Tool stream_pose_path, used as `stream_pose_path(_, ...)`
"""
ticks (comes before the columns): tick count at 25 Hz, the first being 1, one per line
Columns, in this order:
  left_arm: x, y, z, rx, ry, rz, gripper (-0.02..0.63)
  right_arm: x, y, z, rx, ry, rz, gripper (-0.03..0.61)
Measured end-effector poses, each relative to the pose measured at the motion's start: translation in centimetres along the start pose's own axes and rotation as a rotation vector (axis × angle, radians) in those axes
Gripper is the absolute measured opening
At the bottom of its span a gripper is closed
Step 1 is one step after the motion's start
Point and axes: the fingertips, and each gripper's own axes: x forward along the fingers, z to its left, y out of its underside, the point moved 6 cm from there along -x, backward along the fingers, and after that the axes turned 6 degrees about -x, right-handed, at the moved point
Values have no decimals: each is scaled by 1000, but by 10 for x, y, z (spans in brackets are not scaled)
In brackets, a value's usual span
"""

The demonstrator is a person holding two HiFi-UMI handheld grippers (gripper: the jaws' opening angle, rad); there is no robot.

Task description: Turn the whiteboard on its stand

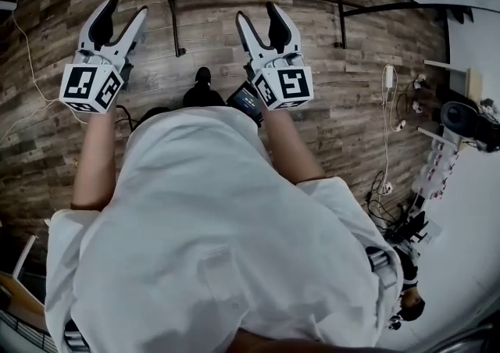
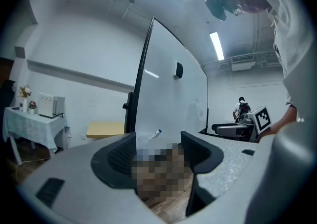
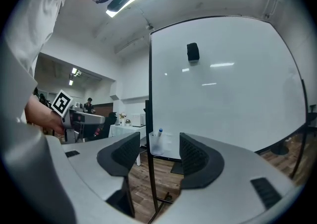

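The whiteboard (image 3: pixel 223 84) stands upright on its black stand and fills the right gripper view; a black eraser (image 3: pixel 192 52) clings near its top left, and a marker sits in a clear holder (image 3: pixel 159 139) at its lower left. In the left gripper view the whiteboard (image 2: pixel 173 99) shows at a slant behind its black side post (image 2: pixel 141 79). The stand's black legs (image 1: pixel 176 23) cross the floor ahead in the head view. My left gripper (image 1: pixel 125 8) and right gripper (image 1: pixel 258 12) are raised side by side short of the board, both open, with nothing between their jaws and touching nothing.
The floor (image 1: pixel 219 31) is wood plank. White cables (image 1: pixel 387 109) and equipment (image 1: pixel 461 121) lie along the right wall. A cloth-covered table with a microwave (image 2: pixel 29 124) and a yellow table (image 2: pixel 105 130) stand beyond the board's left side. A person (image 2: pixel 241 106) stands far off.
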Motion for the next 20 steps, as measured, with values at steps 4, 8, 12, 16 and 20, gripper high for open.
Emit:
stream_pose_path(4,27,-2,-3,0,-30,-4,265,14,14,-27,26,-48,-1,242)
stream_pose_path(8,39,2,-7,-13,-62,-12,265,22,31,-40,51,-101,-3,241)
stream_pose_path(12,48,2,-14,-49,-41,-31,265,28,37,-53,56,-140,0,241)
stream_pose_path(16,56,-13,6,-35,-51,-55,265,54,27,-54,38,-167,-22,241)
stream_pose_path(20,56,-25,27,-27,-46,-70,265,73,19,-45,20,-188,-34,238)
